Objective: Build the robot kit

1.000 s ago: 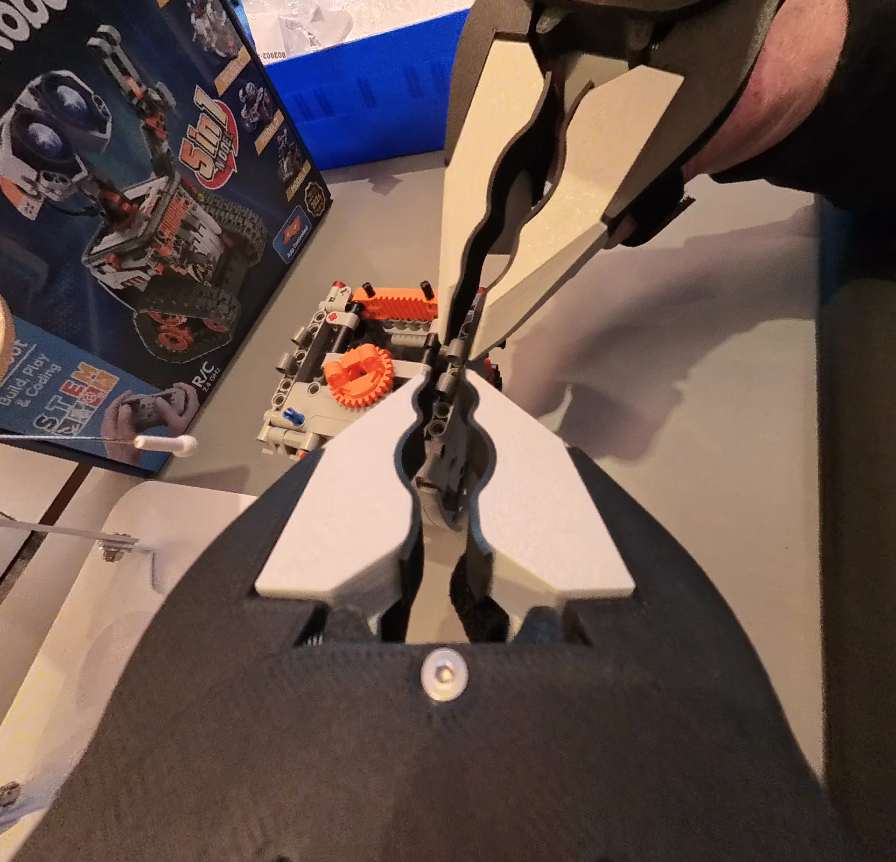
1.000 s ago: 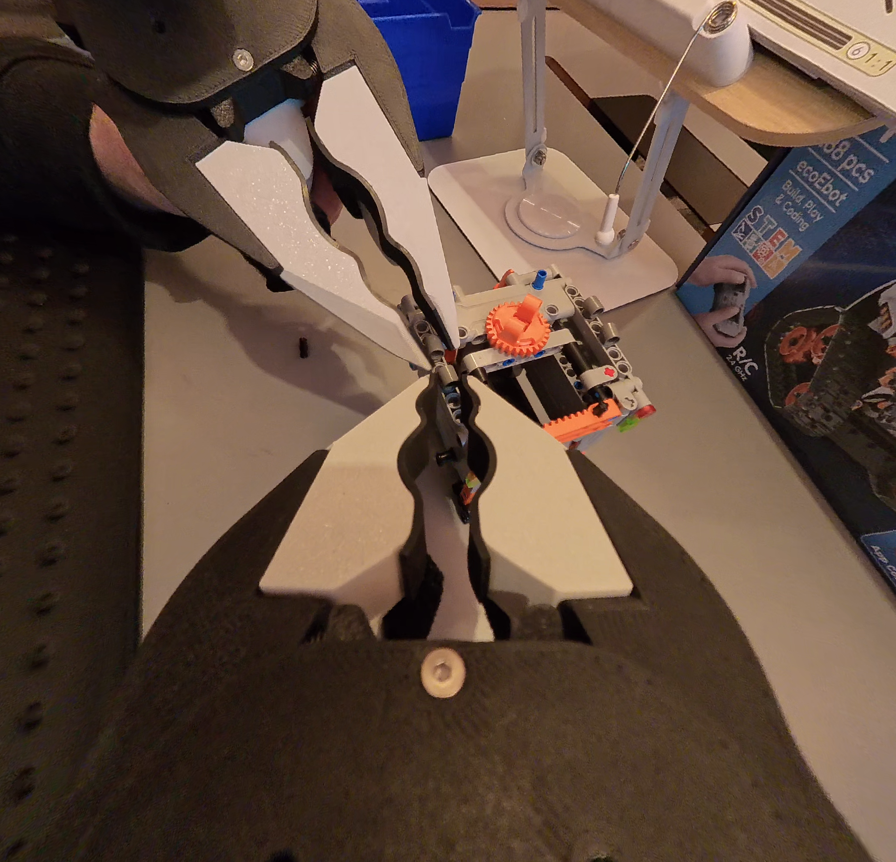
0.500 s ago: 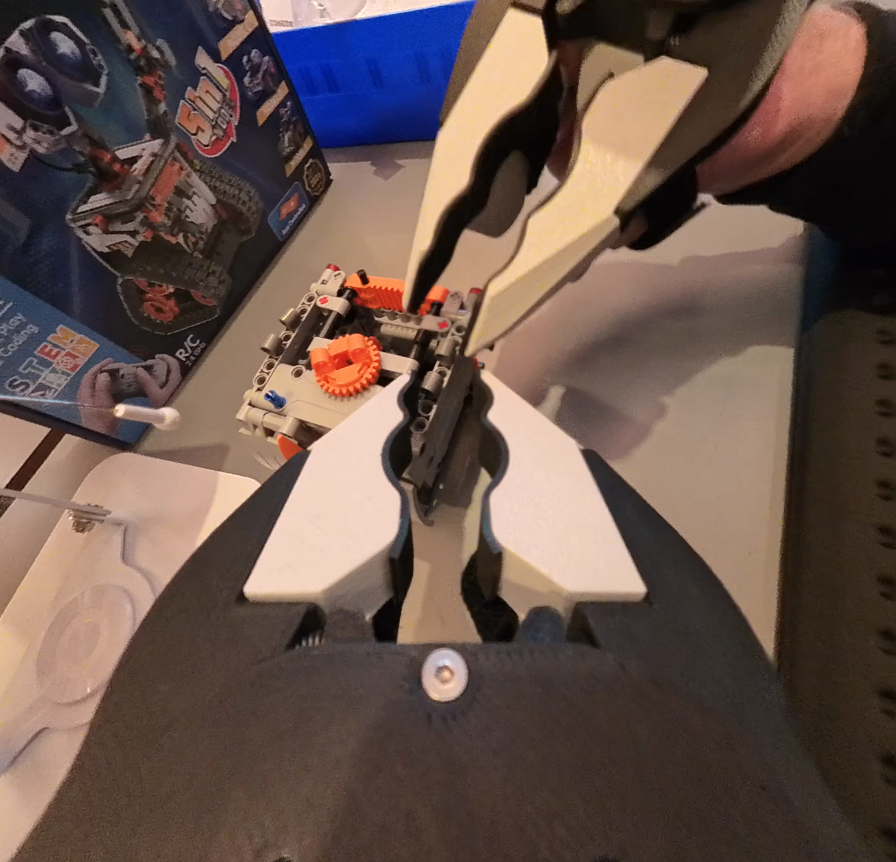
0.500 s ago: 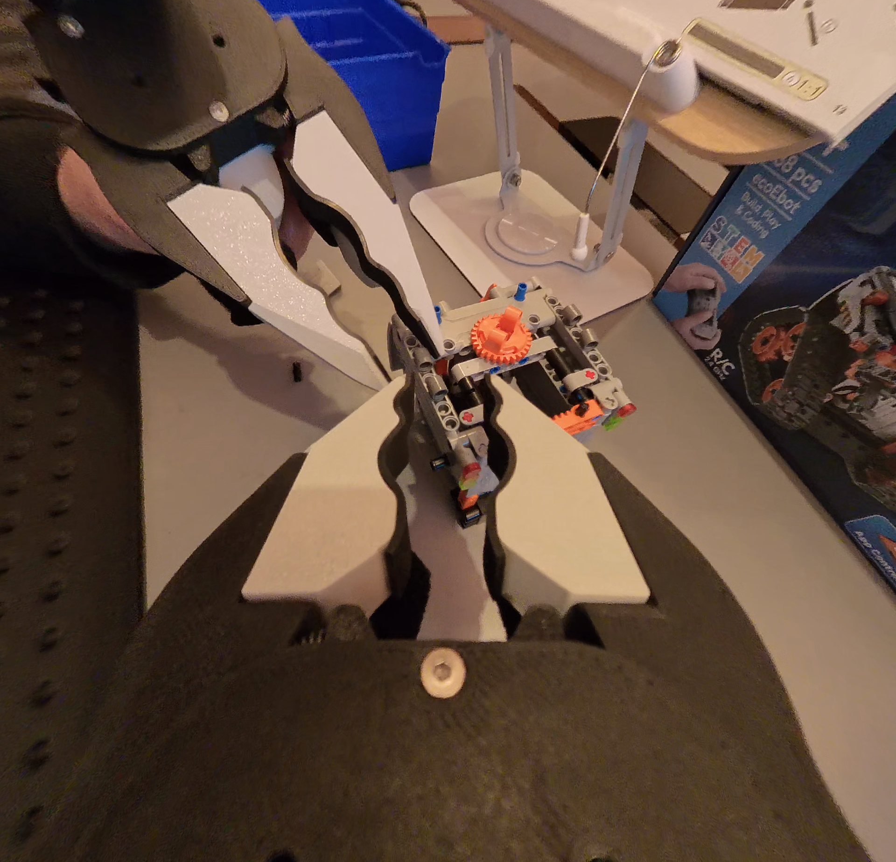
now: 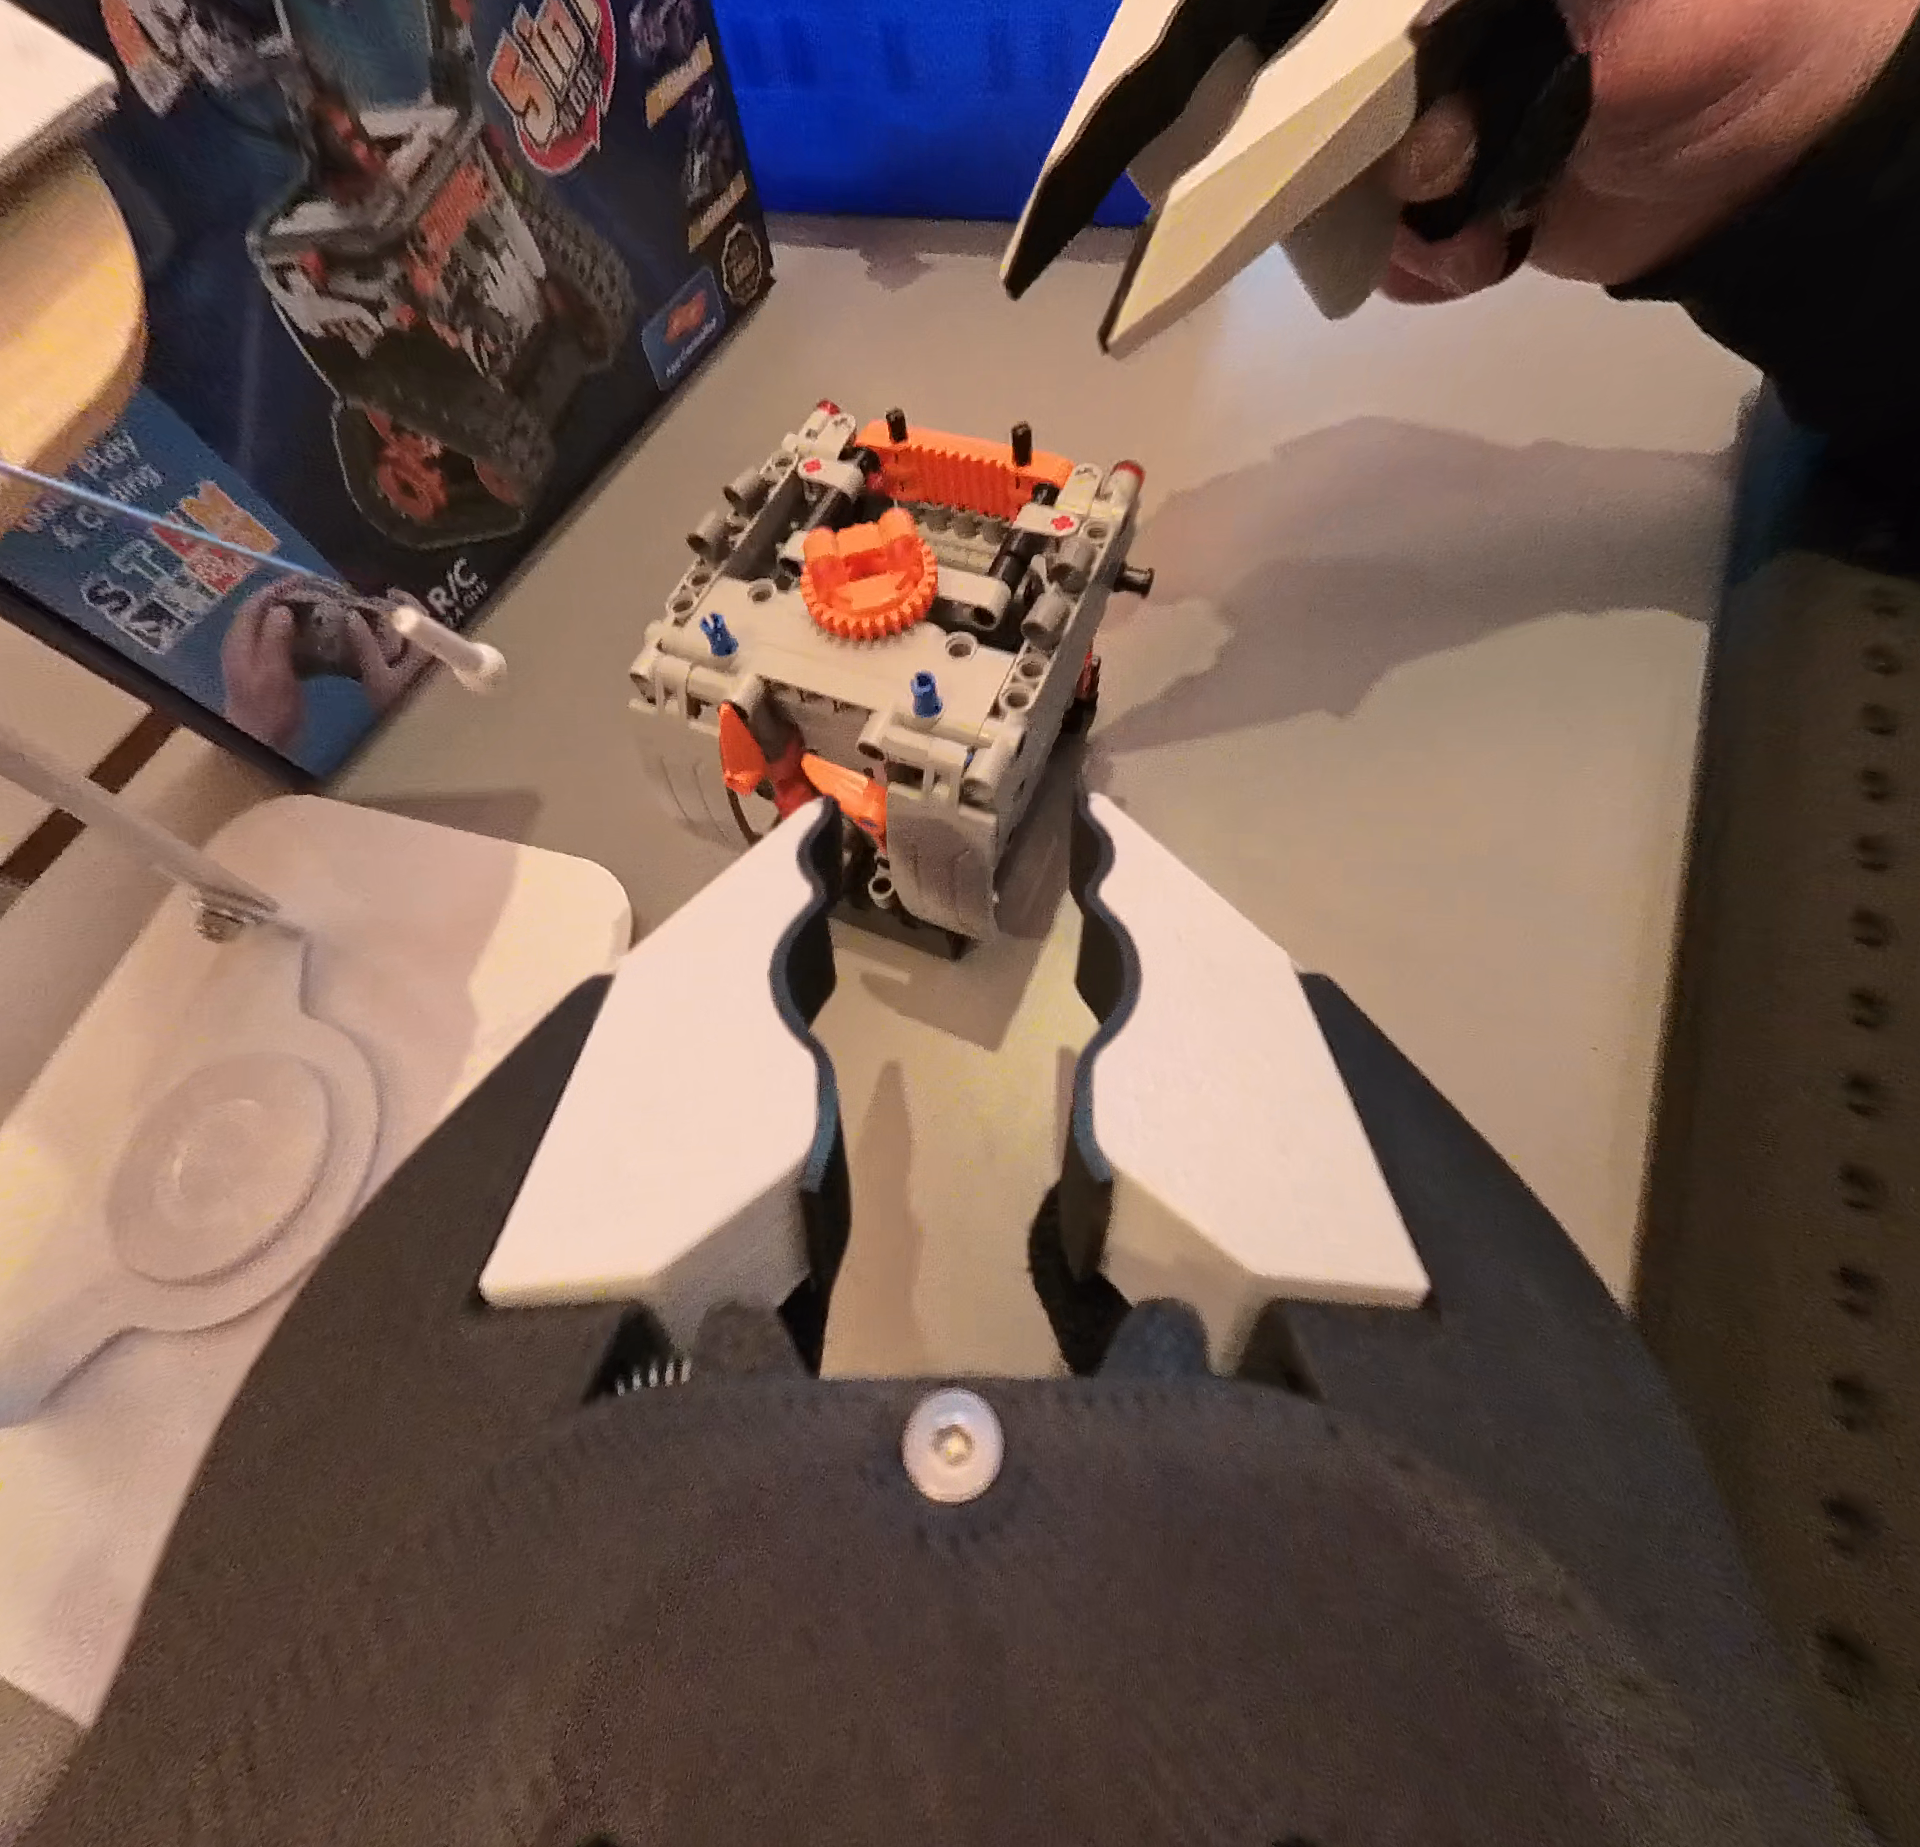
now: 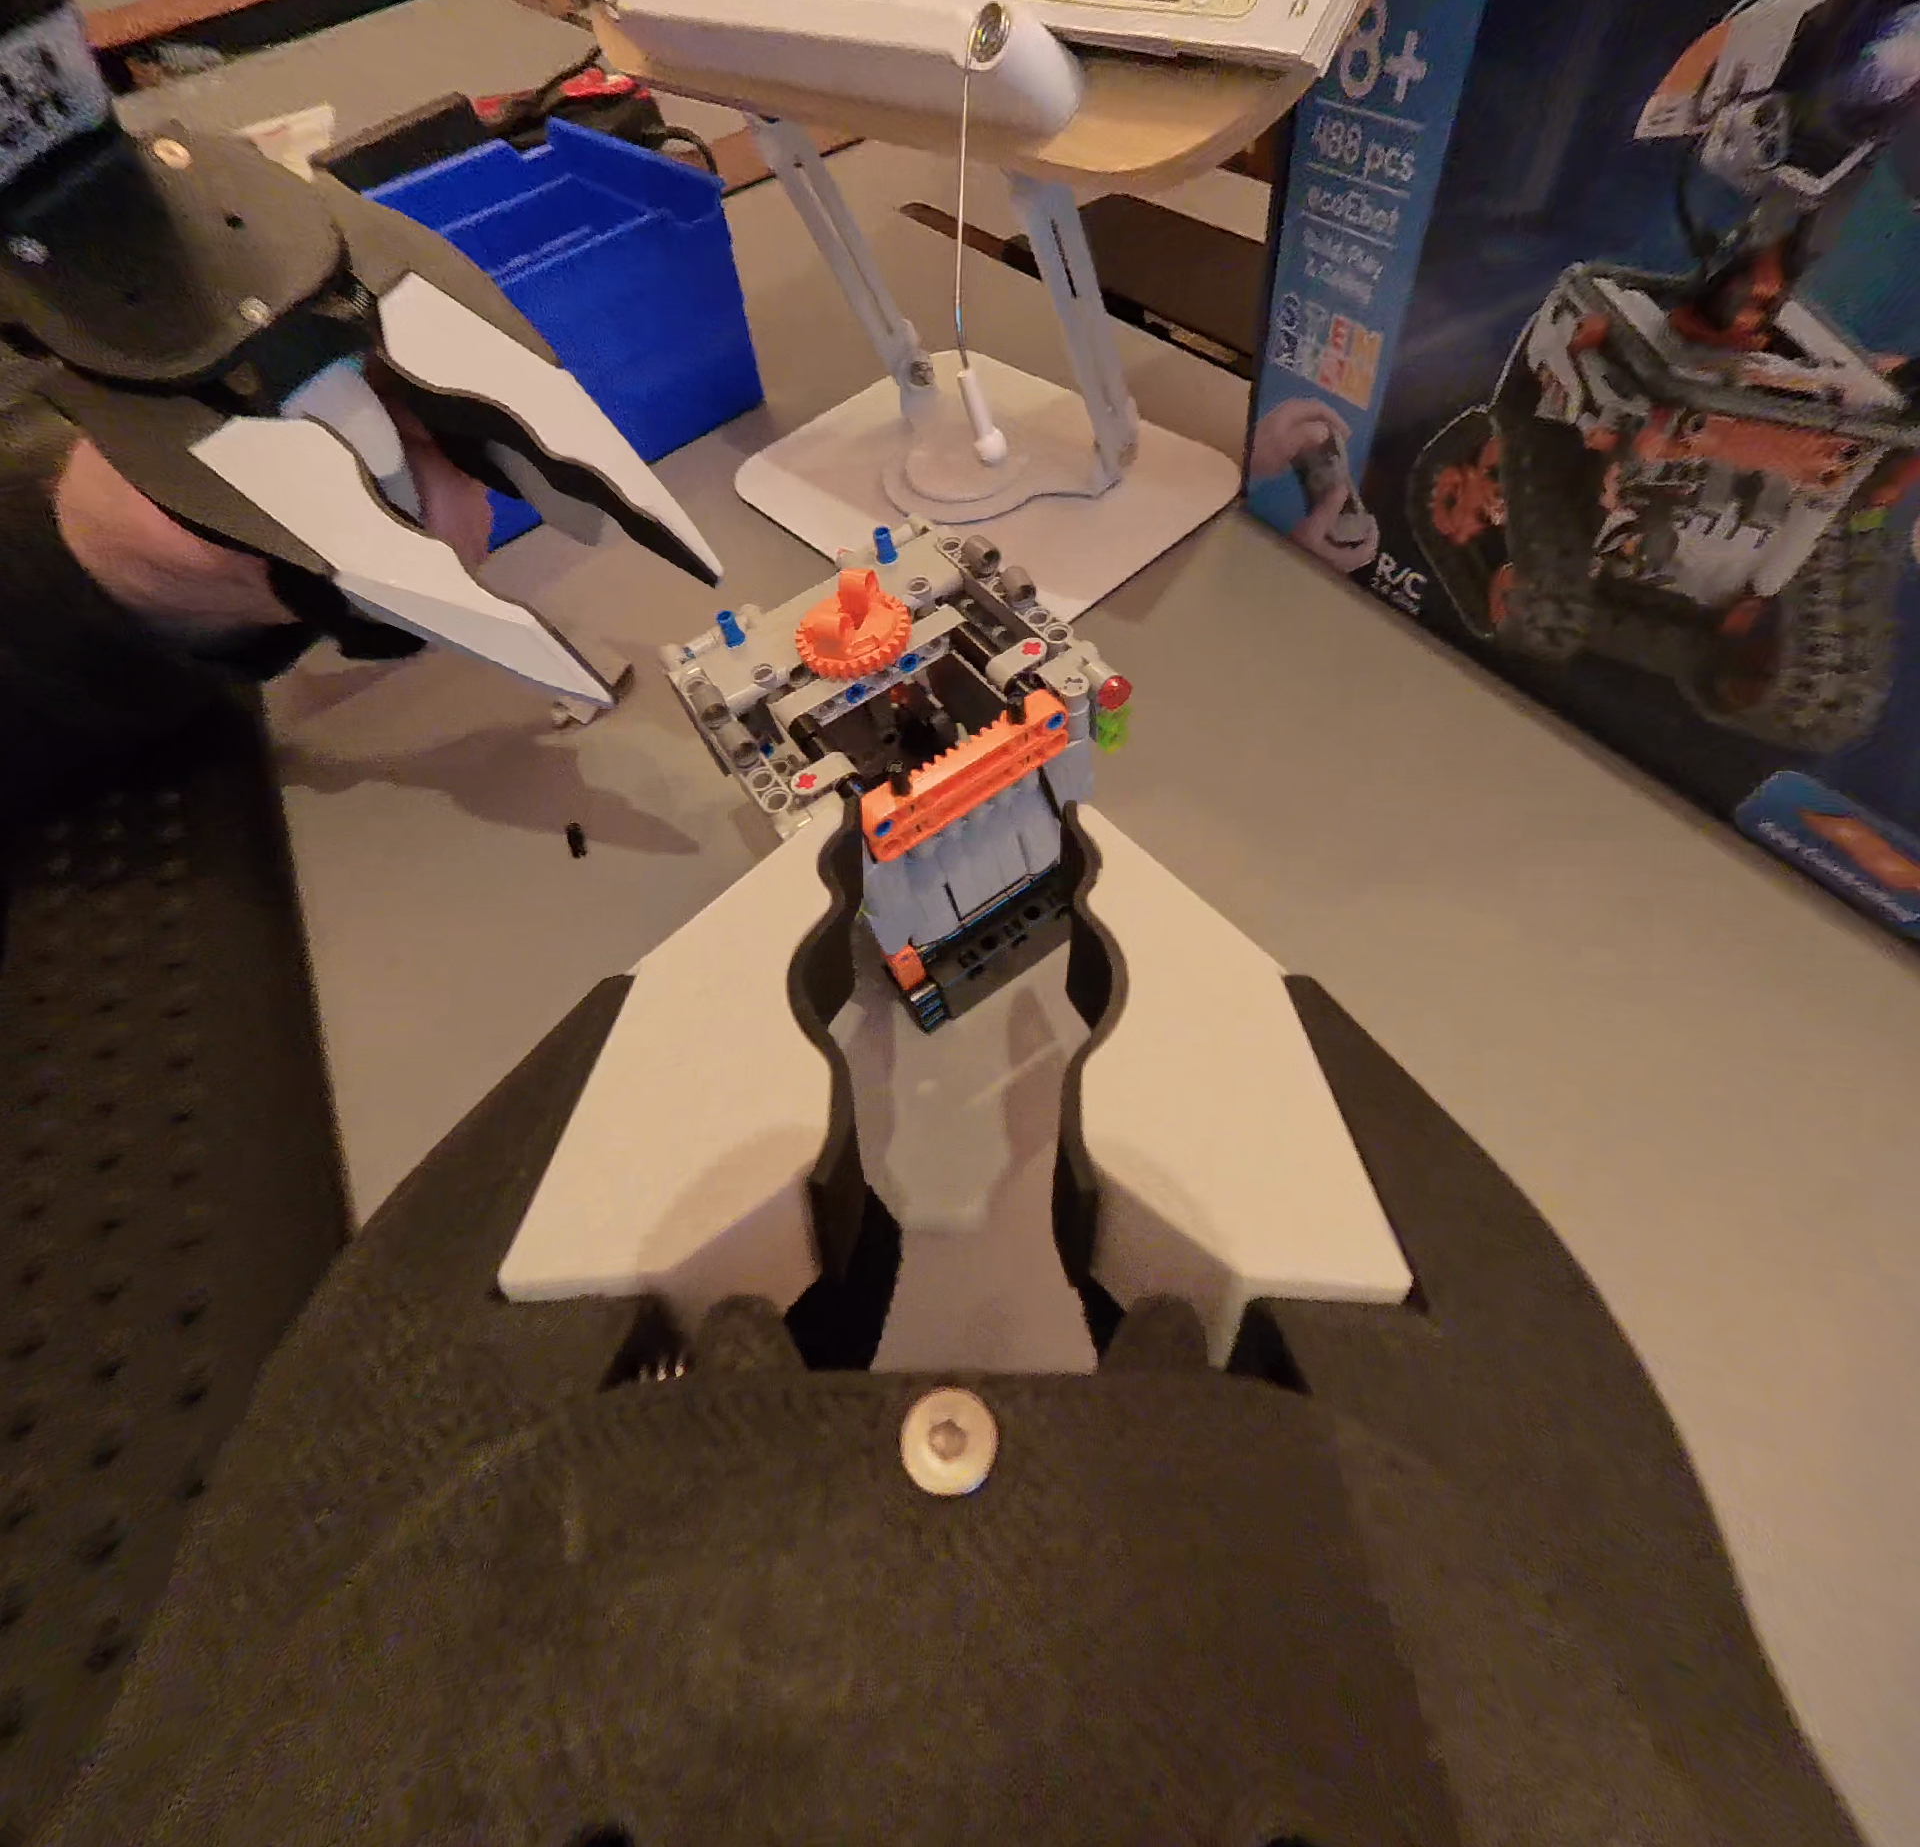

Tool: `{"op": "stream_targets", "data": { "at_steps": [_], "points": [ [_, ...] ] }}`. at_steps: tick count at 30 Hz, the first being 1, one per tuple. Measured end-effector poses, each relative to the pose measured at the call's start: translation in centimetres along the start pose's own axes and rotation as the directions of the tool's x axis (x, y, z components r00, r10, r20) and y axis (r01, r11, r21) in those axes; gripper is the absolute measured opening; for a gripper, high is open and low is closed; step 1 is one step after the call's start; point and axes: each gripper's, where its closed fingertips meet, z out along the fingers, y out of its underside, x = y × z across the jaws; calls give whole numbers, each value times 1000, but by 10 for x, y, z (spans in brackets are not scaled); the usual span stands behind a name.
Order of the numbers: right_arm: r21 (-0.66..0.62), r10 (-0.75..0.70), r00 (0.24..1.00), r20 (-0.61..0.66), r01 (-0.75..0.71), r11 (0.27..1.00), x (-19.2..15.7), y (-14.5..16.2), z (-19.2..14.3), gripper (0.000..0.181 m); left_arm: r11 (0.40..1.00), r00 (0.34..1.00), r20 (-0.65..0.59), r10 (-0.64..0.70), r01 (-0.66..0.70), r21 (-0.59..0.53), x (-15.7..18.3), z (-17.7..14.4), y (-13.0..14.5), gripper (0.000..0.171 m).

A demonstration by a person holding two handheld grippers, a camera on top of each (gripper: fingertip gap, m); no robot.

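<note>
A grey, black and orange building-brick model (image 5: 883, 654) with an orange gear on top stands on the grey table; it also shows in the right wrist view (image 6: 894, 717). My left gripper (image 5: 956, 810) is open and empty, with its tips just short of the model's near side; the right wrist view shows it to the left of the model (image 6: 660, 639). My right gripper (image 6: 961, 810) is open and empty, with the model's lower part seen between its tips. In the left wrist view it hovers above and beyond the model (image 5: 1060, 311), apart from it.
A printed toy box (image 5: 364, 239) stands beside the model. A blue bin (image 5: 914, 83) is at the back. A white stand base (image 5: 312, 966) holds up a tilted board (image 6: 935, 41). A black dotted mat (image 5: 1818, 966) borders the table. A small black pin (image 6: 575, 839) lies loose. Left tips to right tips: about 12 centimetres. The small black pin (image 6: 575, 839) is about 11 centimetres from my left fingertips and 20 centimetres from my right.
Both grippers were shut on parts of the model. Both have opened, let go and pulled back; the model now stands alone on the table.
</note>
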Motion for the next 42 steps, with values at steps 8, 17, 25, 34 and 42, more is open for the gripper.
{"op": "stream_targets", "data": {
  "at_steps": [8, 17, 25, 34, 42],
  "points": [
    [-48, 77, 995, 70, -74, 996, -6, 13, 19, 34, 999, 1000, -7, 8, -9, -40, 6, 16, 11, 38],
    [-33, 106, 989, 105, -103, 994, -8, 12, 24, 28, 998, 998, -42, 39, -40, -40, 25, 15, 9, 38],
    [-24, 111, 986, 122, -109, 994, -8, 11, 21, 27, 997, 989, -145, 26, -16, 70, 30, -3, -2, 41],
    [-34, 115, 983, 140, -111, 993, -13, 12, 22, 29, 985, 984, -114, -139, 149, 85, -10, 20, -7, 100],
    [-21, 131, 980, 152, -129, 991, -9, 11, 27, 24, 983, 975, -158, -155, 169, 76, 9, 24, -2, 92]
  ]
}}
